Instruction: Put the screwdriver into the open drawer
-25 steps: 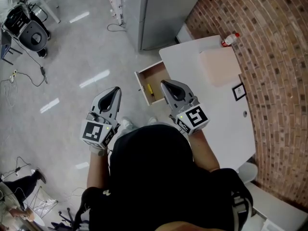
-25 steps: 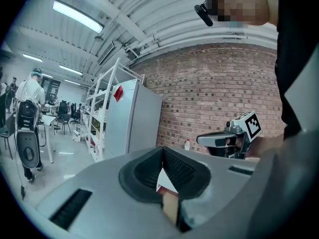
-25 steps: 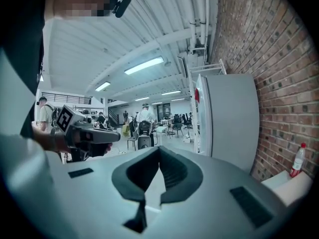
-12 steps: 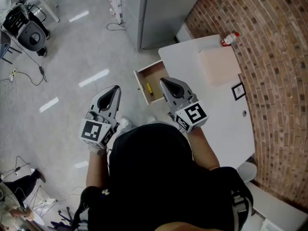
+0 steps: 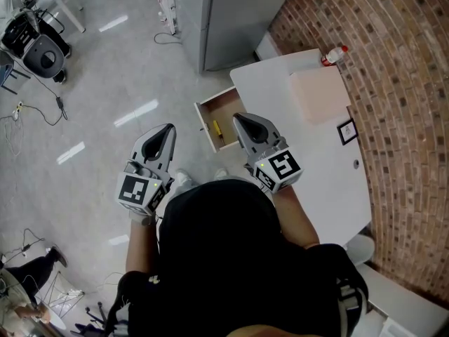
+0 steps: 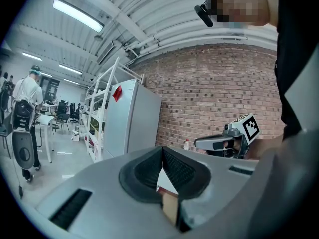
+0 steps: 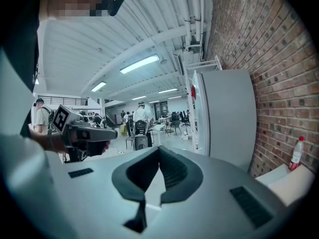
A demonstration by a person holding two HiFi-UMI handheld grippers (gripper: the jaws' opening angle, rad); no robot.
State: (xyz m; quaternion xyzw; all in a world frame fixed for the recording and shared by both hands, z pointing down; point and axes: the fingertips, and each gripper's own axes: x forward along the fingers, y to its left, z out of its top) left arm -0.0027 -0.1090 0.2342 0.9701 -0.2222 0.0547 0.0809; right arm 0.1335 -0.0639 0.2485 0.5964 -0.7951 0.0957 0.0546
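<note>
A yellow-handled screwdriver [image 5: 217, 130] lies inside the open wooden drawer [image 5: 229, 102], which sticks out from the left side of the white table [image 5: 316, 153]. My right gripper [image 5: 238, 119] is shut and empty, and its tip hovers just right of the drawer, over the table's edge. My left gripper [image 5: 169, 129] is shut and empty too, held over the floor to the left of the drawer. In the left gripper view the left gripper [image 6: 161, 151] has its jaws meeting at the tips. The right gripper [image 7: 159, 150] looks the same in the right gripper view.
A tan board [image 5: 319, 93] and a red-capped bottle [image 5: 335, 56] sit at the table's far end. A grey cabinet [image 5: 231, 12] stands beyond the drawer. A brick wall [image 5: 400, 118] runs along the right. Chairs and cables lie on the floor at far left.
</note>
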